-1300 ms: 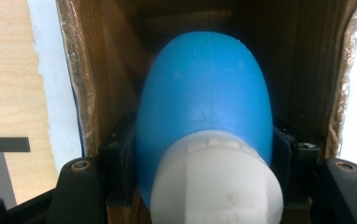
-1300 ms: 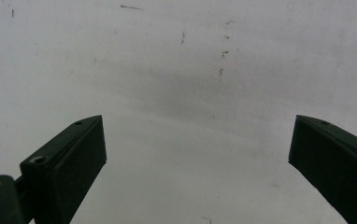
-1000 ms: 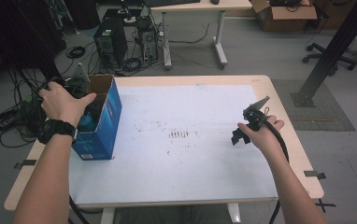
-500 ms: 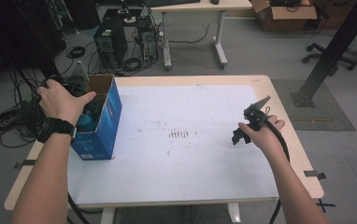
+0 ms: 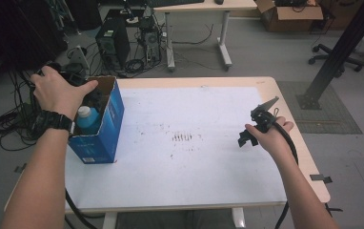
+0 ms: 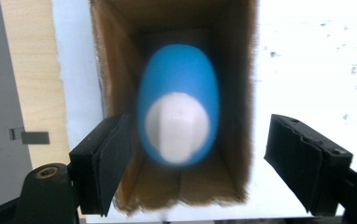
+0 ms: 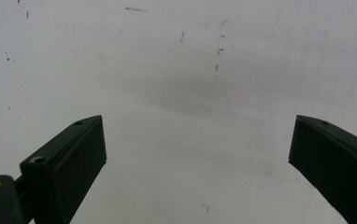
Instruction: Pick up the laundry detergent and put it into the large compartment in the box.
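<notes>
Nothing moved: left gripper point(image 6: 193, 163) hung spread-fingered over bottle point(image 6: 179, 105) in box point(image 5: 105, 125); right gripper point(image 7: 197, 168) spread above table point(image 5: 194, 167).

bottle point(image 5: 88, 119) inside box point(image 5: 105, 131), box at table's point(image 5: 208, 181) left edge

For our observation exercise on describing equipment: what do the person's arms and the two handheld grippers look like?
Both forearms are bare, with no sleeves; the left wrist wears a black watch. The left gripper and the right gripper each have two flat black jaws, with small screw holes near the edges. The right gripper carries a grey three-cornered plate on top and trails a black cable.
</notes>
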`<state>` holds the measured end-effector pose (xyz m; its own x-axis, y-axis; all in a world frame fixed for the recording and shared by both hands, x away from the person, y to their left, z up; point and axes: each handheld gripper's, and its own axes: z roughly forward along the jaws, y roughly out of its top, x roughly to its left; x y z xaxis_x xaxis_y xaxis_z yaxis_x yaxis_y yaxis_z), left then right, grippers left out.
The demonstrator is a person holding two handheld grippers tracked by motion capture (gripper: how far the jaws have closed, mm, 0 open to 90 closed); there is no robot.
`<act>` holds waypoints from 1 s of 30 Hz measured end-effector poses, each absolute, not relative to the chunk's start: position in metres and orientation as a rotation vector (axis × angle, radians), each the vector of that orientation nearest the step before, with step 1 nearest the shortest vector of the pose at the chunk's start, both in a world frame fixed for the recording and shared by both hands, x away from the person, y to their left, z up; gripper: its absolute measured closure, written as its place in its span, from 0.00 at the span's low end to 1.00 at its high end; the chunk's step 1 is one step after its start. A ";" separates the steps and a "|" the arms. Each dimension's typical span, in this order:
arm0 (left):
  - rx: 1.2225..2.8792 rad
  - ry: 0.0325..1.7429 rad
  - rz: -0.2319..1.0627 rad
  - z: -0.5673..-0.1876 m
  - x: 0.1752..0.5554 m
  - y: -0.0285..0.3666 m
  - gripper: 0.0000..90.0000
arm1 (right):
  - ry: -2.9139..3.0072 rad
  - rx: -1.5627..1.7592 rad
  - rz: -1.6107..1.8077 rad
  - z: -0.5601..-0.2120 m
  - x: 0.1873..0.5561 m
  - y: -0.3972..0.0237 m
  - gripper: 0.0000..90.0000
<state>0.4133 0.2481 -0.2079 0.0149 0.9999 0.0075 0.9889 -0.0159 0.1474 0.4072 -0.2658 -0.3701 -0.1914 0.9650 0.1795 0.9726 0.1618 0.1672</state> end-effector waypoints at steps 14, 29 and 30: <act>2.132 2.023 0.139 -0.182 0.409 0.198 0.12 | -2.381 -1.969 -0.414 -0.360 0.402 -0.270 0.05; 2.216 1.910 0.140 -0.189 0.404 0.137 0.05 | -2.387 -1.964 -0.433 -0.355 0.397 -0.275 0.05; 2.216 1.910 0.140 -0.189 0.404 0.137 0.05 | -2.383 -1.969 -0.435 -0.355 0.396 -0.276 0.05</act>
<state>0.4045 0.1370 -0.1888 0.1547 0.9857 -0.0662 0.9656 -0.1367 0.2211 0.3965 -0.2756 -0.3547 -0.2039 0.9602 0.1910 0.9658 0.1653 0.1999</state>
